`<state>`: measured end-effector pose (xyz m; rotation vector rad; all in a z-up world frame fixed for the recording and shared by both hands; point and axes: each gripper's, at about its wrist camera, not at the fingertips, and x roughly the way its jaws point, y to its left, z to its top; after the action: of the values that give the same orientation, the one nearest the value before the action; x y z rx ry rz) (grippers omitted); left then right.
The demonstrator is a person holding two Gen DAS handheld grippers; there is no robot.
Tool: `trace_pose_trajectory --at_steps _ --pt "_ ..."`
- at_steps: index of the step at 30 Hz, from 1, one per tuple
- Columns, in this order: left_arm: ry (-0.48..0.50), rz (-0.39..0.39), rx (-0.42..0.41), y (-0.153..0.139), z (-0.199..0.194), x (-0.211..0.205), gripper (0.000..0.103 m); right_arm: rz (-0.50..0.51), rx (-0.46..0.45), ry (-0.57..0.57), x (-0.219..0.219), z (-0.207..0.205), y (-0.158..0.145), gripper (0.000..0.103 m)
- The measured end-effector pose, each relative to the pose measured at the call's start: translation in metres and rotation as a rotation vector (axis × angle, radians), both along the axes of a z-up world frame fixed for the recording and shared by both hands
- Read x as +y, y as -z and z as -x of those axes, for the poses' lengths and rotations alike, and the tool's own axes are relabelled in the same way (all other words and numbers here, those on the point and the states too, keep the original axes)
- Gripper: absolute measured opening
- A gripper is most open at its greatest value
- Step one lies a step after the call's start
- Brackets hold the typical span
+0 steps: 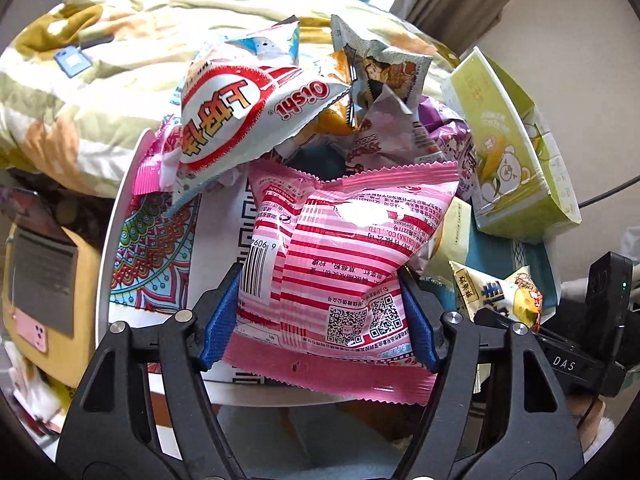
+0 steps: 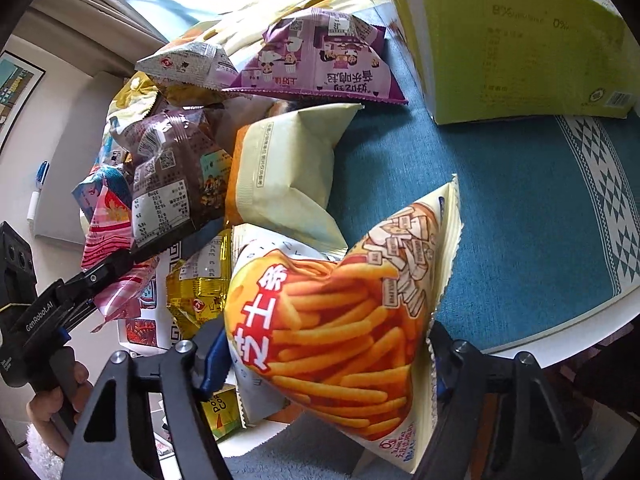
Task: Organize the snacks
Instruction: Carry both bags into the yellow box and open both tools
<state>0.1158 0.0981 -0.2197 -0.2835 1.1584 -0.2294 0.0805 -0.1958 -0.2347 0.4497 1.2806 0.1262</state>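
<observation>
My left gripper (image 1: 320, 312) is shut on a pink striped snack bag (image 1: 344, 256), holding it just above the near edge of the round white table (image 1: 116, 208). My right gripper (image 2: 324, 360) is shut on a cheese-stick snack bag (image 2: 336, 320) with orange sticks printed on it, held over the table's front edge. A heap of snack bags lies behind: a red-and-white Oishi bag (image 1: 240, 120), a purple bag (image 2: 320, 64), a brown bag (image 2: 176, 176), a cream bag (image 2: 284, 168). The left gripper and its pink bag (image 2: 112, 264) show in the right wrist view.
A green carton (image 1: 516, 152), also in the right wrist view (image 2: 520, 48), stands at the table's far right on a teal cloth (image 2: 520, 208). A patterned mat (image 1: 156, 248) covers the table's left. A bed with a floral quilt (image 1: 100, 80) lies beyond.
</observation>
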Motion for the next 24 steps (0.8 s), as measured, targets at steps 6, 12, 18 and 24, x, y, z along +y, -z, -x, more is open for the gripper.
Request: trace_pose_trajectory --at_steps 6,12,18,24 --pt "-0.042 -0.018 -0.063 -0.032 0.018 -0.009 0.069 0.012 -0.056 -0.047 -0.007 0.001 -0.022 0.070" --pt "-0.087 -0.035 -0.128 -0.070 0.030 -0.041 0.069 0.047 -0.146 -0.109 -0.014 0.001 -0.054 0.070" --pt "-0.094 -0.032 -0.196 -0.094 0.031 -0.091 0.069 0.068 -0.229 -0.157 -0.030 -0.010 -0.085 0.070" --pt "-0.023 -0.044 -0.232 -0.110 0.024 -0.147 0.069 0.090 -0.299 -0.168 -0.063 -0.017 -0.113 0.070"
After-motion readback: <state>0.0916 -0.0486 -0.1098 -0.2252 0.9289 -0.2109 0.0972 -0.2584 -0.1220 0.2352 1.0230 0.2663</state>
